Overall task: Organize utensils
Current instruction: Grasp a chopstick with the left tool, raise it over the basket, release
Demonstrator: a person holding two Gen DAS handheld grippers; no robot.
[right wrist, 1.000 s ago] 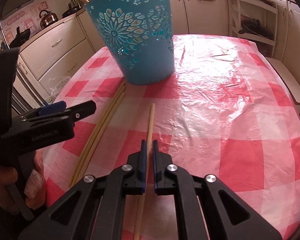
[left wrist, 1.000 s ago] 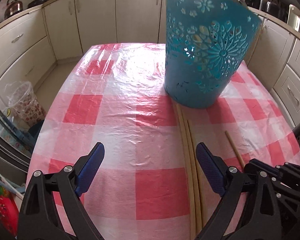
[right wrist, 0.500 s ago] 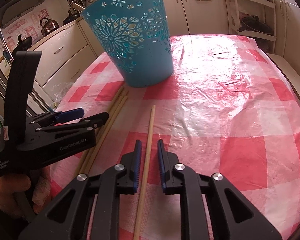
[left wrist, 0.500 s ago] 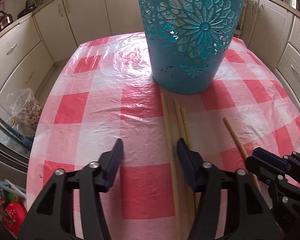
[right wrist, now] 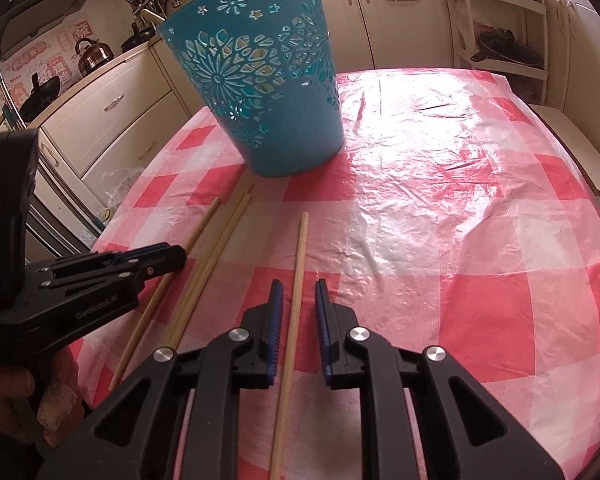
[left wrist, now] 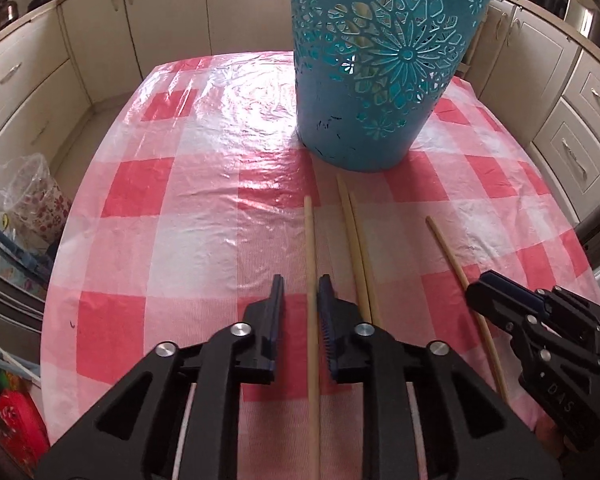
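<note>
Several wooden chopsticks lie on the red-and-white checked tablecloth (left wrist: 180, 240) in front of a tall blue cut-out basket (left wrist: 380, 80). My left gripper (left wrist: 300, 280) straddles the leftmost chopstick (left wrist: 309, 240). Its jaws are closing, and a gap still shows on the stick's left side. A pair of chopsticks (left wrist: 356, 232) lies just to the right. My right gripper (right wrist: 298, 284) is open around the rightmost chopstick (right wrist: 301, 248), with a gap on both sides. The basket (right wrist: 268, 92) stands upright beyond the sticks. The left gripper (right wrist: 176, 256) shows at the left of the right wrist view.
Cream kitchen cabinets ring the table. A plastic-lined bin (left wrist: 28, 196) stands on the floor to the left. A kettle (right wrist: 94, 54) sits on the counter. A shelf rack (right wrist: 504, 40) and a bench (right wrist: 572, 148) are on the right.
The left gripper shifted right over one chopstick, now apart from the pair, and its jaws narrowed from wide. The right gripper's jaws parted slightly from the chopstick they gripped.
</note>
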